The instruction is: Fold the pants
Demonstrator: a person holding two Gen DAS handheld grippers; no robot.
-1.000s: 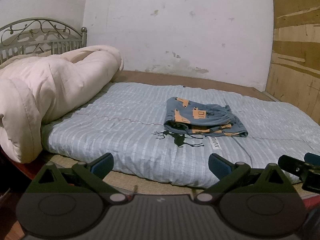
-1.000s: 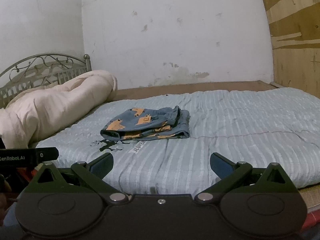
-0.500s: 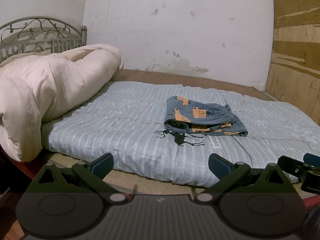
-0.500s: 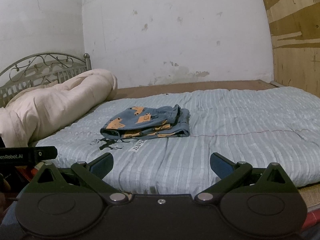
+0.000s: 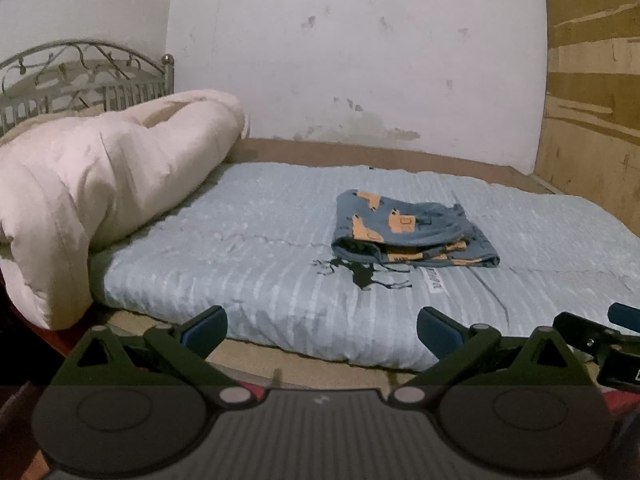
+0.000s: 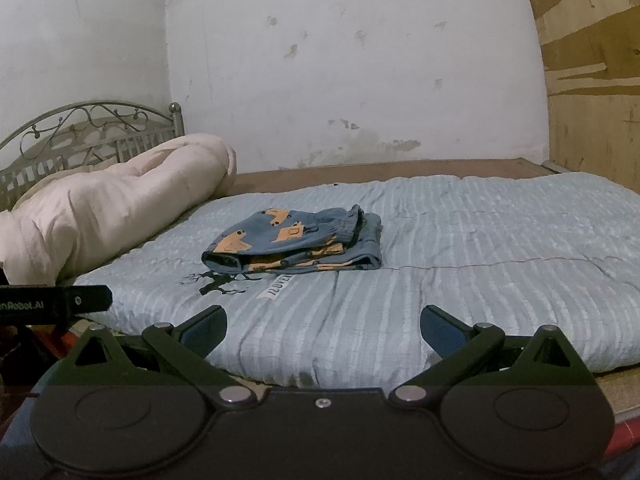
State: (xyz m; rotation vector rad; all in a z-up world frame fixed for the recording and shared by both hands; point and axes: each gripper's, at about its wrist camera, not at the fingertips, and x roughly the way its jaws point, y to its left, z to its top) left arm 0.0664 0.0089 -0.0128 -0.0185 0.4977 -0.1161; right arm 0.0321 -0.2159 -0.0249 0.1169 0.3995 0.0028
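The blue pants with orange print [image 5: 408, 230] lie folded in a compact stack on the light blue striped mattress [image 5: 260, 264], also seen in the right wrist view [image 6: 296, 242]. My left gripper [image 5: 322, 326] is open and empty, held back from the bed's near edge. My right gripper [image 6: 324, 326] is open and empty, also back from the near edge, well short of the pants. Part of the right gripper shows at the left wrist view's right edge [image 5: 600, 340].
A rolled cream duvet [image 5: 92, 184] lies along the left of the bed by the metal headboard [image 5: 84, 76]. A white wall stands behind and a wooden panel [image 5: 592, 100] at the right. A deer print [image 6: 218, 282] marks the mattress before the pants.
Both grippers have drifted slightly; the view of the bed has shifted a little. The pants have not moved and both grippers stay open.
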